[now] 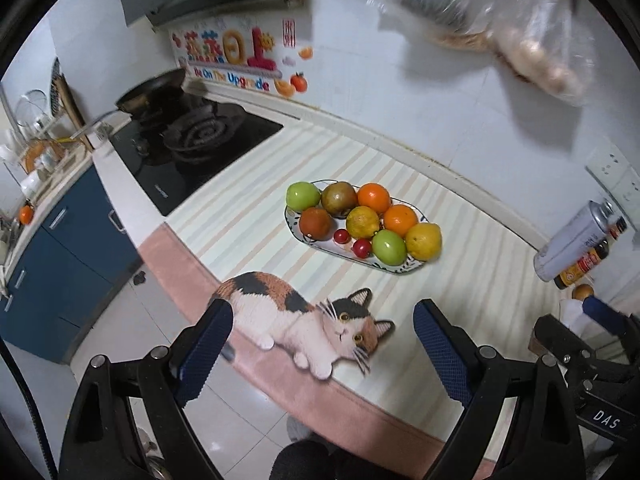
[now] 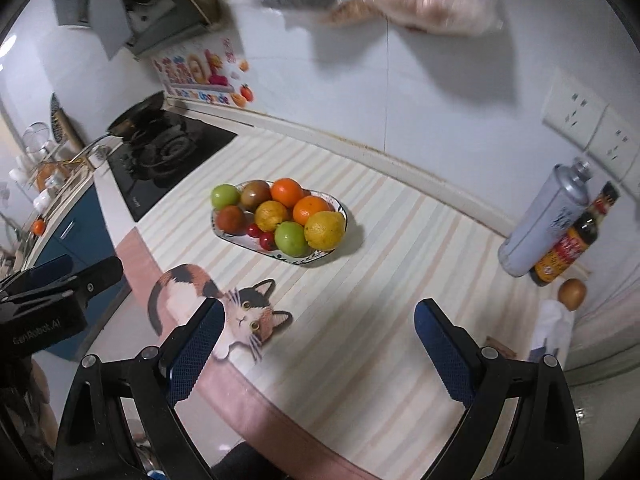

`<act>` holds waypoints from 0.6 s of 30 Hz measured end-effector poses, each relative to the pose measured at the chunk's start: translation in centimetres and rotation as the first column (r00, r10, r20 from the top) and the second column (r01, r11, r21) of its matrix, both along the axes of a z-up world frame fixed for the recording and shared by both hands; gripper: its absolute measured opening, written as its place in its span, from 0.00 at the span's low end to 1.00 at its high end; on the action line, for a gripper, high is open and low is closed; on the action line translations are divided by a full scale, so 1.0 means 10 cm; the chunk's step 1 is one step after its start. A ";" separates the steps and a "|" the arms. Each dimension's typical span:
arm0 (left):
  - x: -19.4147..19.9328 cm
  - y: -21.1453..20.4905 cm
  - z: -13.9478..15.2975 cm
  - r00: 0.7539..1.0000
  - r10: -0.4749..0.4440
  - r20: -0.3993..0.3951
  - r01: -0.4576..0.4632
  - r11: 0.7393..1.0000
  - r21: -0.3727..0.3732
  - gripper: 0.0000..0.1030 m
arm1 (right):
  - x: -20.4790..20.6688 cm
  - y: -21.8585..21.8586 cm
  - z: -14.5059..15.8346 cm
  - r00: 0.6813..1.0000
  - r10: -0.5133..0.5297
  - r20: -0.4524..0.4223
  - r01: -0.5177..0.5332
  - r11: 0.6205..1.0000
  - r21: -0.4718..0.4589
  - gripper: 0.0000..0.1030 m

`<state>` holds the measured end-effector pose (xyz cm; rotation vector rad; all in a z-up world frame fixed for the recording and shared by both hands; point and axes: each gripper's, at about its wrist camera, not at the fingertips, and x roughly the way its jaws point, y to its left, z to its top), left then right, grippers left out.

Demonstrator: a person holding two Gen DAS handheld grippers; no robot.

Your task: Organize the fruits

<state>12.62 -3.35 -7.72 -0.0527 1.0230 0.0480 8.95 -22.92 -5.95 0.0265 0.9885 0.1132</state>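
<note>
An oval patterned ceramic plate (image 1: 394,269) piled with oranges, lemons, green apples and cherry tomatoes sits mid-way on the striped tabletop (image 1: 472,240). Left tongs (image 1: 323,338) and right tongs (image 2: 316,336) hover near, both wide, holding nothing.

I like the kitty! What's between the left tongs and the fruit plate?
In the left wrist view, only the cat picture on the striped mat lies between the open left tongs and the fruit plate.

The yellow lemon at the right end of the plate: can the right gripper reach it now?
Probably yes. The right gripper is open and empty, the lemon lies at the plate's near end, and only bare mat lies between them.
</note>
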 end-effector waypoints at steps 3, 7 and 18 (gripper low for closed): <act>-0.25 -0.02 0.18 1.000 -0.008 0.030 0.008 1.000 -0.016 0.90 | -0.24 -0.01 0.27 0.999 0.004 0.046 -0.003 1.000 -0.003 0.95; -0.52 -0.01 0.42 0.997 -0.015 0.069 0.016 1.000 -0.012 0.90 | -0.54 -0.01 0.60 0.996 -0.004 0.090 0.003 1.000 0.007 0.95; -0.98 0.01 0.85 0.987 -0.027 0.160 0.024 0.999 0.023 0.90 | -1.09 0.08 1.08 0.985 -0.011 0.173 0.012 1.000 -0.005 0.95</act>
